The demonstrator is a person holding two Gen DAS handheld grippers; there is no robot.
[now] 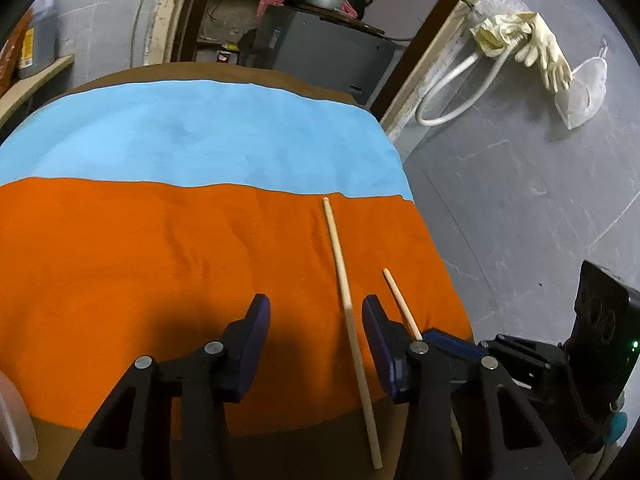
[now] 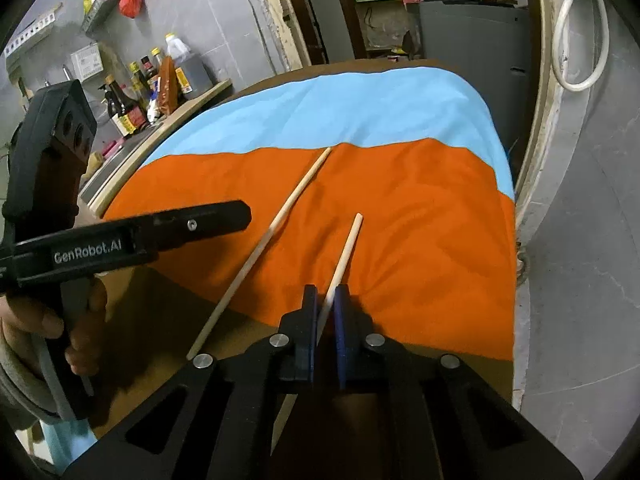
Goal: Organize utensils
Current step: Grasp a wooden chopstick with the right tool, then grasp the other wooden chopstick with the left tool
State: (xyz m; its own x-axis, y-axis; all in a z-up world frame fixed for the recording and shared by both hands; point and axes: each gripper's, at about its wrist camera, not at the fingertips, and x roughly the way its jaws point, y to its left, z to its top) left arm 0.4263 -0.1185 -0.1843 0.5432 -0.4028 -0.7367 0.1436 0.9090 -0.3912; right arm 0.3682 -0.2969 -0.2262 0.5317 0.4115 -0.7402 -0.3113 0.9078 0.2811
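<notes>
Tabletop (image 1: 320, 74): lying under two cloths, orange (image 1: 160, 280) nearest the fingers, blue (image 1: 200, 140) beyond it; likely serving as a plain sorting field.

Left gripper (image 1: 316, 316): pointing steeply down, fingers (image 1: 256, 328) standing partly apart and straddling the long chopstick (image 1: 340, 276), pads not yet pressing it; judged to be lining up a grasp.

Right gripper (image 2: 328, 304): angling down likewise, fingers (image 2: 310, 320) pinching the near part of the short chopstick (image 2: 346, 248), whose tip is projecting ahead over the orange cloth.

Long chopstick: resting flat, running away from the left fingers toward the blue cloth.

Short chopstick: sitting just right of the long one, not touching it.
</notes>
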